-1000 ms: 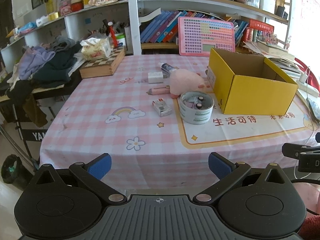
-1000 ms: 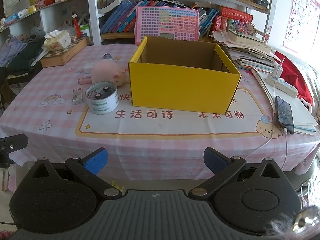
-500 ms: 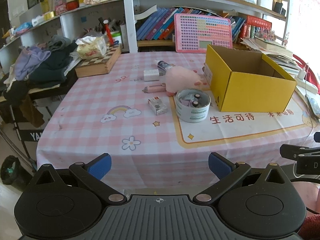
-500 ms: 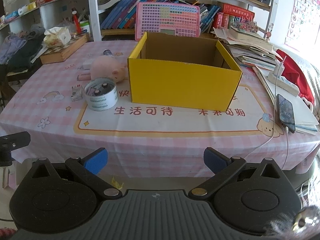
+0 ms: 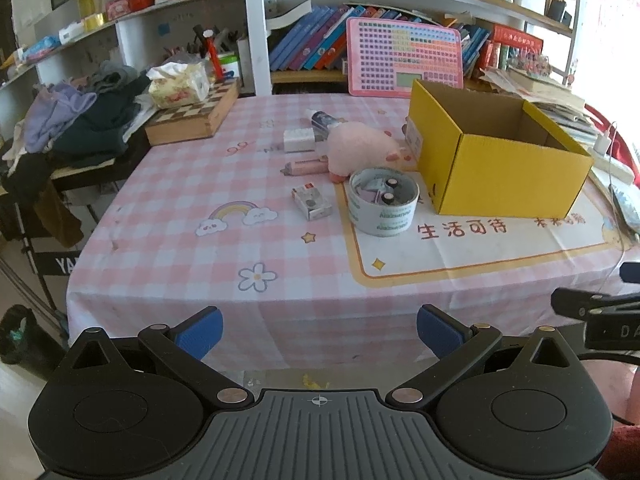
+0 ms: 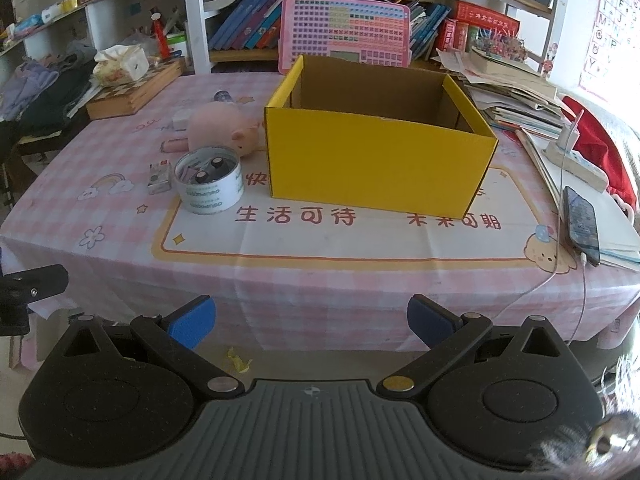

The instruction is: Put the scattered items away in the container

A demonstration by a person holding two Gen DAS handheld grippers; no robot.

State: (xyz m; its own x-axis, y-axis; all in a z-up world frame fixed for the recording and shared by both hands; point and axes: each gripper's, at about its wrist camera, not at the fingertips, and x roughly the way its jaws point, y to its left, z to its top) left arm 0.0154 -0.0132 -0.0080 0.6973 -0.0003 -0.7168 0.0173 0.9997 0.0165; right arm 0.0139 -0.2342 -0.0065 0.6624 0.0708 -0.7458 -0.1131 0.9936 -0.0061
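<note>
An open yellow cardboard box (image 5: 500,160) (image 6: 376,164) stands on the pink checked table and looks empty. Left of it lie a roll of tape (image 5: 383,202) (image 6: 209,186) with small items inside, a pink plush pig (image 5: 360,152) (image 6: 220,126), a small card box (image 5: 312,202) (image 6: 158,178), a pink pen (image 5: 306,167), a white block (image 5: 299,140) and a small bottle (image 5: 326,120). My left gripper (image 5: 318,330) is open and empty before the table's front edge. My right gripper (image 6: 310,318) is open and empty, facing the box.
A wooden chessboard box (image 5: 192,118) with a tissue pack sits at the table's back left. A pile of clothes (image 5: 80,124) lies to the left. A phone (image 6: 582,224), a power strip and stacked papers lie at the right. Bookshelves stand behind.
Both grippers have pulled back slightly from the table and risen, so the table looks farther and lower. Nothing on the table has moved.
</note>
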